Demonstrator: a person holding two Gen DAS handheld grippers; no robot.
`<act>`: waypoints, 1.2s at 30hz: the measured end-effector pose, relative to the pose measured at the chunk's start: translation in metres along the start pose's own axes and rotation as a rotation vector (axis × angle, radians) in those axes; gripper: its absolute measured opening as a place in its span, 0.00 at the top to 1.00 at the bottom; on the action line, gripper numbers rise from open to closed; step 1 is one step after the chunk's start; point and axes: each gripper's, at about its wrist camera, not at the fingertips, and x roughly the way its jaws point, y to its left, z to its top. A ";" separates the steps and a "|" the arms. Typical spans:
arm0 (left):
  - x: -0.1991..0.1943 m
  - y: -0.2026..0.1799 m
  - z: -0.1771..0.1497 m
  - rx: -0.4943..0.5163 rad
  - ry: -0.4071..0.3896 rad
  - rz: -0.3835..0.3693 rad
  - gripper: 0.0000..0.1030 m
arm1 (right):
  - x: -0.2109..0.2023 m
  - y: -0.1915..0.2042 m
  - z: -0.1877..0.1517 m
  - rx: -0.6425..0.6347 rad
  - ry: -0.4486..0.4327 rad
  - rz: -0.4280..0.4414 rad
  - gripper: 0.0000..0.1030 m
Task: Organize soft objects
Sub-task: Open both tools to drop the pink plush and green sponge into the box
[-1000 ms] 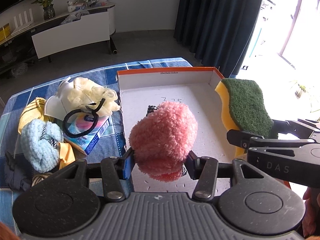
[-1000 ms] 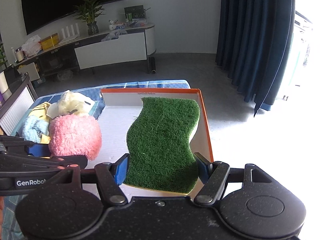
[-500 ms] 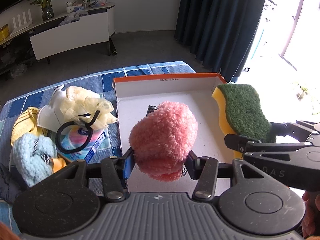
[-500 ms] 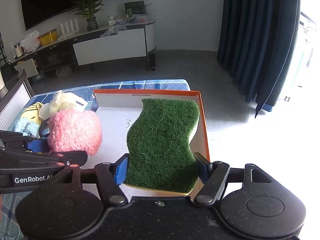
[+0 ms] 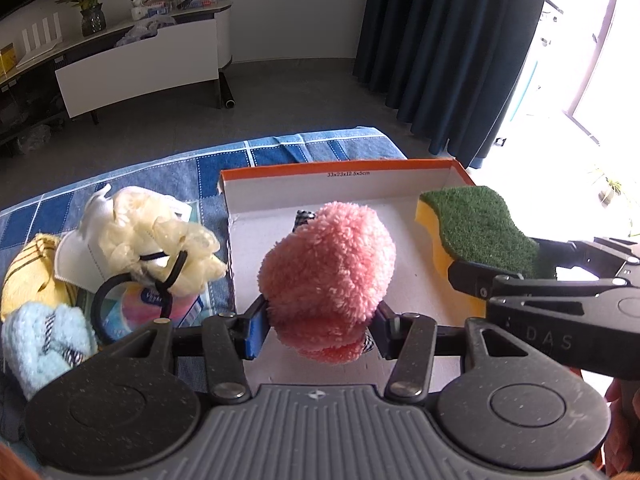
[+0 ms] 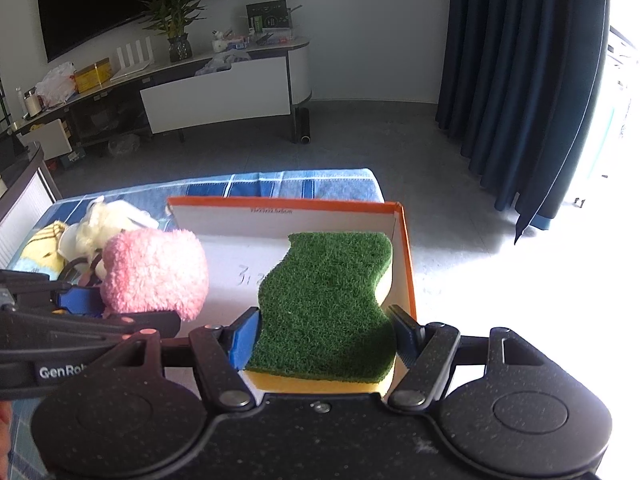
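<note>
From my left wrist view the left gripper (image 5: 320, 328) clamps the pink fluffy ball (image 5: 328, 276) over the orange box (image 5: 340, 168), so I'd lower before releasing, and from my right wrist view the right gripper (image 6: 324, 338) pinches the green sponge (image 6: 328, 304) above the box's right side, needing the same gentle drop.

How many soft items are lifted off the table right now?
2: a fluffy pink pom-pom in the left gripper, and a green-topped yellow sponge in the right gripper, both over the orange-rimmed cardboard box.

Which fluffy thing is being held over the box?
The pink fluffy ball, squeezed in the left tool. The light blue fluffy one lies on the checked cloth.
</note>
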 end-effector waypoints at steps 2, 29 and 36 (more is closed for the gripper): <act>0.004 0.000 0.004 0.000 0.001 0.000 0.49 | 0.004 -0.002 0.004 0.000 -0.007 -0.005 0.21; -0.026 0.007 -0.010 -0.060 -0.006 0.019 0.12 | -0.055 0.008 -0.017 0.056 -0.078 0.007 0.11; -0.048 0.020 -0.027 -0.082 -0.004 0.048 0.09 | -0.069 0.027 -0.026 0.040 -0.073 0.022 0.11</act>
